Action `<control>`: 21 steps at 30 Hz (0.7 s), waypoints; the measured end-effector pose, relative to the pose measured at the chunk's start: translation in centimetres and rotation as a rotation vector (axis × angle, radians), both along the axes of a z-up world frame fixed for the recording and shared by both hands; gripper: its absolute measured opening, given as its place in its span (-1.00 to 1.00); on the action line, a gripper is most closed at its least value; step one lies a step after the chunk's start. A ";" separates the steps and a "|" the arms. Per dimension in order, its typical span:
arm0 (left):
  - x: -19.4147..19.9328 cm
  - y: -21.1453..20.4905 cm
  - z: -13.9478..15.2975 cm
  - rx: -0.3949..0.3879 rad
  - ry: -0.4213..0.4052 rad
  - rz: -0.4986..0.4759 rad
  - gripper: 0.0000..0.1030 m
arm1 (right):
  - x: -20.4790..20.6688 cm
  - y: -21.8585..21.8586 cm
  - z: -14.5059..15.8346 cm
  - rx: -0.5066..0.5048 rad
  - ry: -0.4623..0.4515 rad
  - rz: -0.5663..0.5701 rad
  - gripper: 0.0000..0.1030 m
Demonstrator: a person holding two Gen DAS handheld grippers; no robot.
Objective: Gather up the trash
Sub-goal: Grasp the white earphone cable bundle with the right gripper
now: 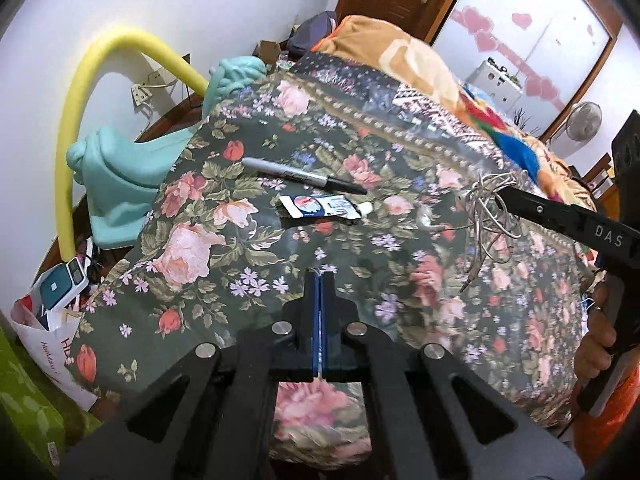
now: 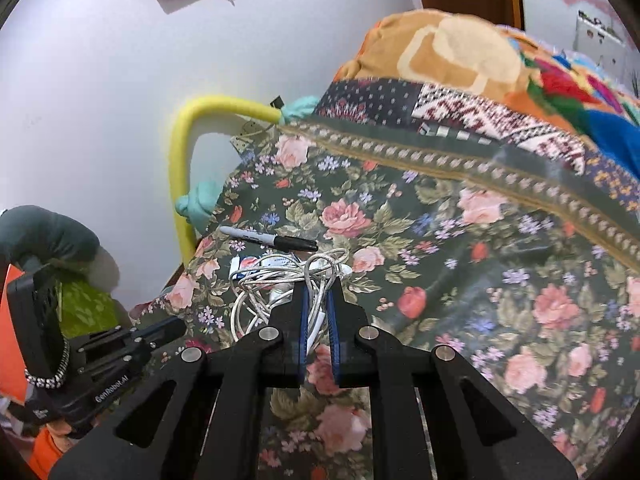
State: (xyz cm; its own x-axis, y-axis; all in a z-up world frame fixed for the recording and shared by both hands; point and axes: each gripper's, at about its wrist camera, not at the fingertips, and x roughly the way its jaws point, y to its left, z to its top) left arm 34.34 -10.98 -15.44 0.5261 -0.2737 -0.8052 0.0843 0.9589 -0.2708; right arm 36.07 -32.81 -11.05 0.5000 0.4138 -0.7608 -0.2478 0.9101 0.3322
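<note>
Both wrist views close above floral bedspread (image 1: 256, 240), shared.

marker (image 1: 304, 175): 1 | tube (image 1: 326, 207): 1 | cable tangle (image 1: 486, 216): 1 (white) | grippers: 2

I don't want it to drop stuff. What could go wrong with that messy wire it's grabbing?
The right gripper holds only a few strands of the tangled cable, so it could slip out. Loose loops and the plug end dangle in the left view and might snag the bedspread. The cable hangs right by the tube and marker, so it could drag them along.
</note>
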 end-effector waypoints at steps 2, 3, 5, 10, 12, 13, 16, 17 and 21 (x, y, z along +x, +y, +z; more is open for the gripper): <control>-0.5 -0.1 0.7 0.011 -0.011 0.002 -1.00 | -0.6 -0.3 1.0 -0.005 -0.023 -0.003 -0.84; -0.8 -0.1 1.2 0.017 -0.017 0.005 -1.00 | -0.9 -0.4 1.5 -0.004 -0.031 -0.004 -0.84; -1.5 0.0 2.0 0.031 -0.034 0.014 -1.00 | -1.3 -0.5 2.1 0.002 -0.040 -0.002 -0.84; -3.6 0.8 3.7 0.046 -0.065 0.044 -1.00 | -2.7 0.1 3.7 0.009 -0.069 0.023 -0.84; -4.7 1.4 4.4 0.044 -0.074 0.061 -1.00 | -3.5 1.0 4.4 0.007 -0.084 0.043 -0.84; -5.2 1.7 4.7 0.045 -0.078 0.070 -1.00 | -3.8 1.3 4.6 0.006 -0.088 0.050 -0.84; -7.2 2.8 5.6 0.062 -0.093 0.094 -1.00 | -5.0 2.7 5.2 0.008 -0.104 0.079 -0.84; -7.6 3.1 5.8 0.064 -0.095 0.100 -1.00 | -5.5 3.4 5.5 0.010 -0.108 0.093 -0.84; -10.4 4.9 6.5 0.086 -0.109 0.144 -1.00 | -7.2 6.0 5.9 0.015 -0.113 0.143 -0.84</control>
